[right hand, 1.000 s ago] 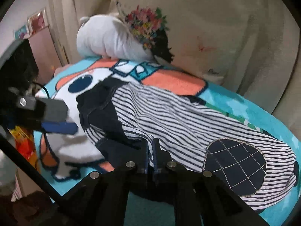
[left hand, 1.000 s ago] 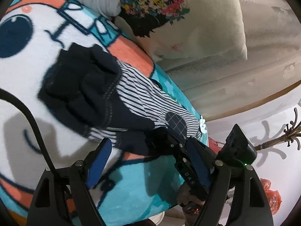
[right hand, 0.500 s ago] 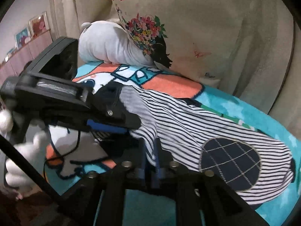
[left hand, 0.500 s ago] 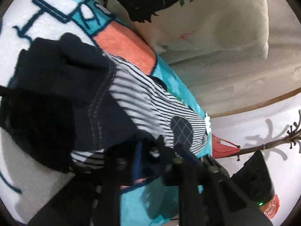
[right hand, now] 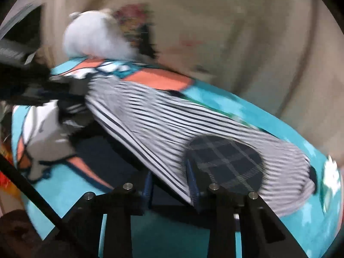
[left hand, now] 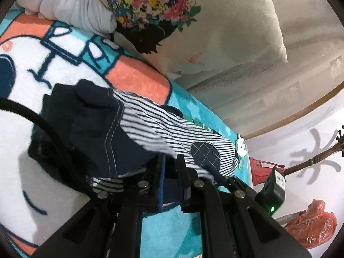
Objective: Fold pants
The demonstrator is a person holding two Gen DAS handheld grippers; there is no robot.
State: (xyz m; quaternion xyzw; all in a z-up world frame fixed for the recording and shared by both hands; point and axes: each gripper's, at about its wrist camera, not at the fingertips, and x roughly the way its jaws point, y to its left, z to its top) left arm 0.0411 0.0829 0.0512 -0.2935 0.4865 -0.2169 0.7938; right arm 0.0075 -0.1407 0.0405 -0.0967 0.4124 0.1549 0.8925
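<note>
Small black-and-white striped pants [left hand: 163, 124] with a dark navy waist part and a round checked knee patch [left hand: 205, 152] lie on a cartoon fleece blanket [left hand: 71, 73]. My left gripper [left hand: 171, 167] is shut on the near edge of the pants by the waist. In the blurred right wrist view the pants [right hand: 163, 116] stretch toward the right, with the patch [right hand: 225, 161] near my right gripper [right hand: 169, 185]. Its fingers stand apart, with the striped edge between them. The left gripper also shows at the far left of that view [right hand: 53, 90].
A floral cream cushion [left hand: 193, 28] and a white pillow [left hand: 71, 6] lie at the back of the blanket. A red plastic bag [left hand: 311, 225] and a wooden rack [left hand: 318, 159] are off the blanket's right edge. A black cable [left hand: 43, 124] crosses the left.
My left gripper has closed on the pants' near edge by the waist. My right gripper has opened from its shut grip and shifted right toward the knee patch.
</note>
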